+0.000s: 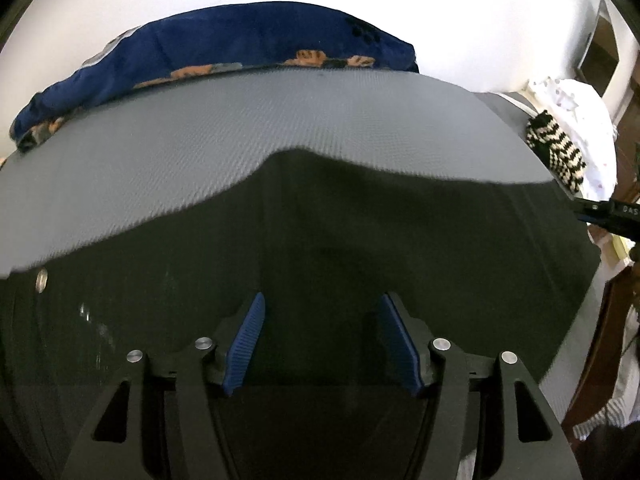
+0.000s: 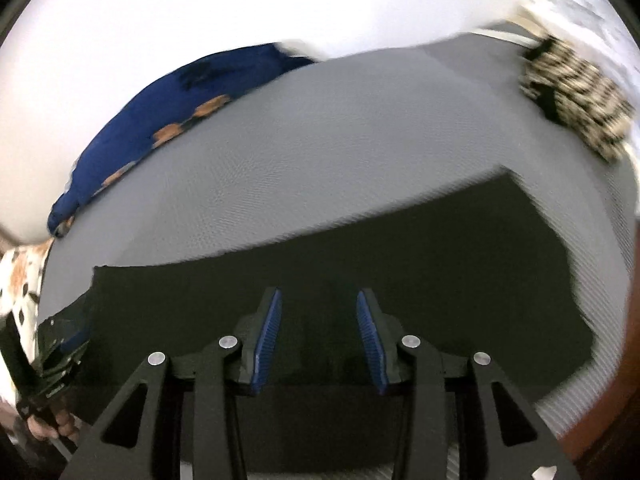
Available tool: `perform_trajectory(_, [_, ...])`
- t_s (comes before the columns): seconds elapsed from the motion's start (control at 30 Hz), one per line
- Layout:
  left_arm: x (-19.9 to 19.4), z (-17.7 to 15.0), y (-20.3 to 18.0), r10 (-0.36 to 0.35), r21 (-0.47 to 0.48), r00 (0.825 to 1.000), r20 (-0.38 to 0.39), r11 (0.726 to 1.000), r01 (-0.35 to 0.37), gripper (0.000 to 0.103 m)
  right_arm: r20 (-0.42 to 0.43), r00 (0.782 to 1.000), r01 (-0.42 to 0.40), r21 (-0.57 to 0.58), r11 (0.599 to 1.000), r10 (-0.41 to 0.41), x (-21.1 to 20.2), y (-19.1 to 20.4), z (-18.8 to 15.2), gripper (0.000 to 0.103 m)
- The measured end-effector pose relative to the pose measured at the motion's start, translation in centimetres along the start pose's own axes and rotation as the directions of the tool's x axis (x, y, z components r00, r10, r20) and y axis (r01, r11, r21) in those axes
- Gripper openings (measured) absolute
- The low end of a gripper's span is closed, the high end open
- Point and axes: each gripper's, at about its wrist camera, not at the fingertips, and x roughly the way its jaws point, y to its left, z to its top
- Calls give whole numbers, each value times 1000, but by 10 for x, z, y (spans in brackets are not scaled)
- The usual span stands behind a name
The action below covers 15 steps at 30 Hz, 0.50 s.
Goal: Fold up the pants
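Now dark pants flat on grey mat, silver button visible; left gripper and right gripper spread, empty.

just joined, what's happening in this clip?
A person is folding dark pants spread on a grey mat. Both tools hover over the fabric with jaws apart and nothing between them: left hand-held gripper, right hand-held gripper. A blue patterned garment lies at the mat's far edge.

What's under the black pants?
The black pants lie spread on a grey mat, which shows all around their far edge. Whatever is beneath the cloth itself is covered. Both grippers hover open above them.
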Motion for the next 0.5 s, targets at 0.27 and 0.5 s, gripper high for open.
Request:
perform_trajectory(0.27, [-16,-38,2,19,-11,1000,-11,1000,-20,61,-27,993,122,191,974,-119,-38,-90,-50,40])
perform_trajectory(0.5, [-21,-44,2,26,-36,999,-21,999,-27,63,1,999,30,390,920,-33,-36,-150,-69,41])
